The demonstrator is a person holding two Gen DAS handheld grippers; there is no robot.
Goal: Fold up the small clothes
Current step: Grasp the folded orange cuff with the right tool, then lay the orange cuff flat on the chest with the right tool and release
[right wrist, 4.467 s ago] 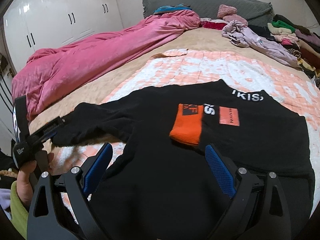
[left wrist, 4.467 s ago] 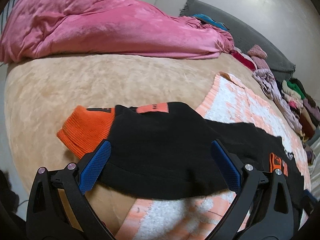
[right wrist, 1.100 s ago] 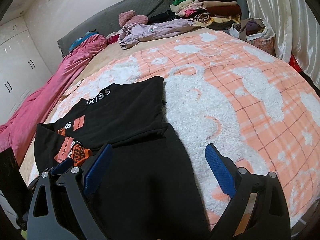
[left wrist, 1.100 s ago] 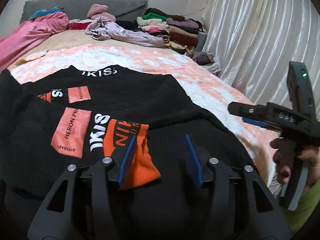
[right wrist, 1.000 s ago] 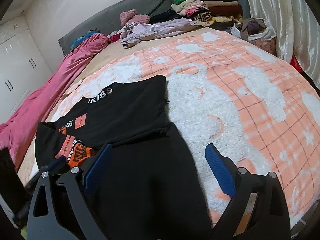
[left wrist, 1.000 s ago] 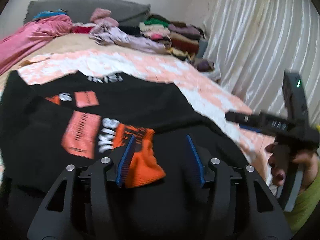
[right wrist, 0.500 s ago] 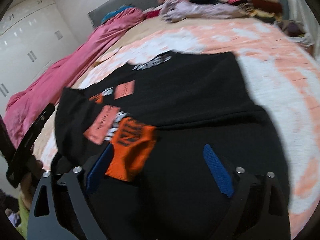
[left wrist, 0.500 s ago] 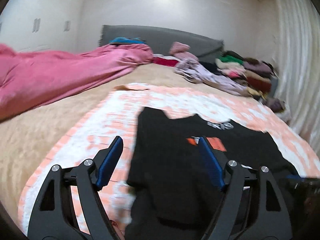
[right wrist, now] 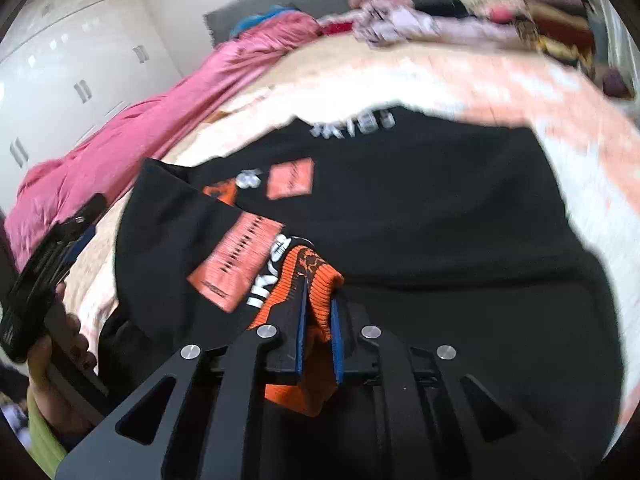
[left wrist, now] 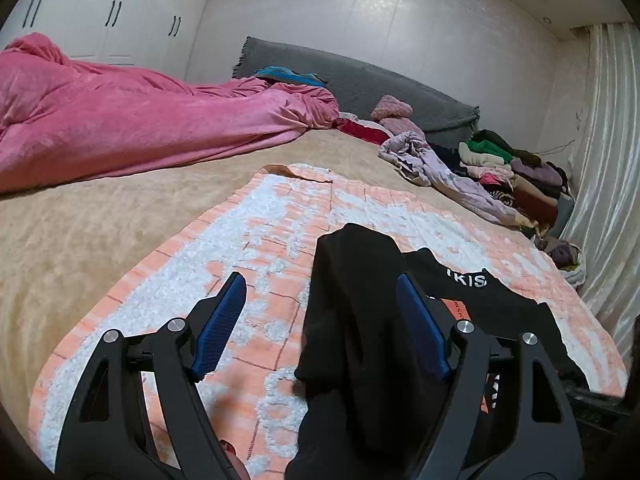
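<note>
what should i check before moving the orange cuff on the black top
1. right gripper closed on the orange cuff: ok, its jaws have just closed on it.
2. Cuff grabbed alone, no body fabric underneath: cannot tell.
3. left gripper free: ok, open, black fabric between the pads, not pinched.
4. black top lying flat on the peach blanket: not ok, the left edge is bunched up.
5. Other sleeve already folded in: cannot tell.

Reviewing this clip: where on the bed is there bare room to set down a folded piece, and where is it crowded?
Free: the tan bedspread between the pink duvet and the peach-and-white blanket, and that blanket's bare part left of the black sweater. Crowded: the clothes pile by the curtain and grey headboard.
</note>
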